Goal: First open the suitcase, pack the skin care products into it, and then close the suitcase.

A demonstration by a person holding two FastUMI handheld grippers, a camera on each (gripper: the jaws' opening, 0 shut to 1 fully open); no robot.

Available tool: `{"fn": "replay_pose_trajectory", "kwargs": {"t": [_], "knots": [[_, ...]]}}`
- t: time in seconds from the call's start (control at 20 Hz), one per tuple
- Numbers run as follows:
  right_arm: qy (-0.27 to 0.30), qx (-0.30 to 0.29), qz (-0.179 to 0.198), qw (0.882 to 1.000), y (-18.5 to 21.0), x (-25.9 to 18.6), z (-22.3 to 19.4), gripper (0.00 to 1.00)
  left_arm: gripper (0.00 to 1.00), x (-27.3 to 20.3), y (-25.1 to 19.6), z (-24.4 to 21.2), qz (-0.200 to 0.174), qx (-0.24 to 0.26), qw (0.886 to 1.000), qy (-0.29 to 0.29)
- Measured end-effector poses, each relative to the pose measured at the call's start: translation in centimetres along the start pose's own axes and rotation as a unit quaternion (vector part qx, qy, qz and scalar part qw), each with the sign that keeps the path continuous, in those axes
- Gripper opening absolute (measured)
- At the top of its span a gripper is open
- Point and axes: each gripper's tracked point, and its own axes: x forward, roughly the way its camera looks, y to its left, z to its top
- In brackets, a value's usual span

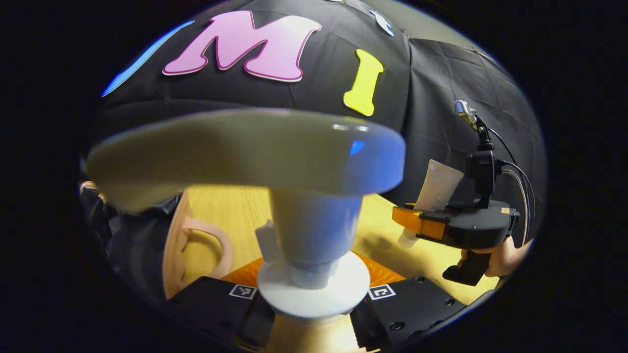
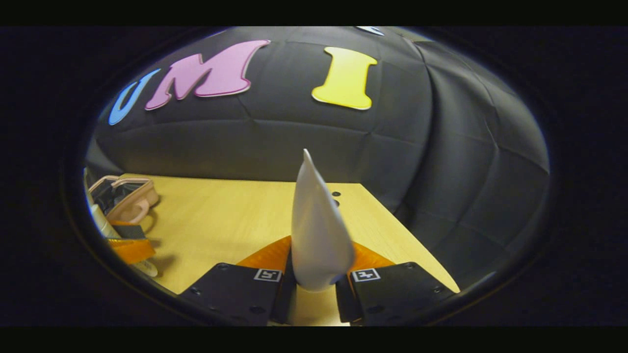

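Pump bottle (image 1: 309, 206) upright, pinched at its neck in the left gripper (image 1: 314, 314); right gripper (image 2: 316, 289) clamps a white tube (image 2: 316, 230), crimp end up. Open suitcase (image 1: 174, 245) lies at the table's (image 2: 221, 215) left edge, nearer the left gripper.

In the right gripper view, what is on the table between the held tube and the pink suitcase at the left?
Bare wooden table lies between the tube and the suitcase in the right gripper view; nothing rests on that stretch.
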Motion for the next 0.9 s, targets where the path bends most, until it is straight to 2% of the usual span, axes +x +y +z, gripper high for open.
{"fn": "replay_pose_trajectory", "kwargs": {"t": [0.1, 0.3, 0.35, 0.4, 0.45, 0.6, 0.65, 0.75, 0.85, 0.9], "knots": [[-0.028, -0.014, 0.009, 0.999, 1.7, -2.0, 2.5, 0.37, 0.66, -1.8, 0.3, 2.1, -0.005, -0.012, 1.000, -0.021], [-0.068, -0.001, 0.041, 0.997, 6.5, -6.1, 7.5, 0.36, 0.65, -6.0, 2.6, 5.7, 0.003, -0.020, 0.999, -0.049], [-0.076, 0.002, 0.054, 0.996, 8.0, -7.0, 8.6, 0.32, 0.66, -6.8, 3.8, 6.7, 0.007, -0.019, 0.998, -0.056], [-0.082, 0.004, 0.068, 0.994, 9.7, -7.9, 9.6, 0.40, 0.65, -7.9, 5.2, 7.3, 0.015, -0.020, 0.998, -0.058], [-0.092, 0.003, 0.078, 0.993, 11.3, -8.7, 10.6, 0.36, 0.65, -8.8, 6.8, 7.5, 0.023, -0.025, 0.998, -0.060], [-0.111, -0.002, 0.116, 0.987, 16.3, -10.4, 12.6, 0.36, 0.65, -11.6, 12.4, 8.2, 0.051, -0.060, 0.995, -0.062], [-0.106, 0.005, 0.136, 0.985, 18.4, -10.7, 12.8, 0.40, 0.65, -12.0, 14.3, 8.1, 0.061, -0.063, 0.995, -0.056], [-0.089, 0.015, 0.172, 0.981, 22.4, -11.2, 12.6, 0.33, 0.66, -12.5, 18.0, 7.3, 0.080, -0.049, 0.995, -0.027], [-0.083, 0.010, 0.205, 0.975, 26.4, -11.5, 12.5, 0.31, 0.66, -12.5, 20.5, 6.6, 0.076, -0.042, 0.996, 0.005], [-0.078, 0.004, 0.223, 0.972, 28.5, -11.7, 12.3, 0.31, 0.65, -12.3, 21.1, 6.1, 0.069, -0.053, 0.996, 0.023]]}}
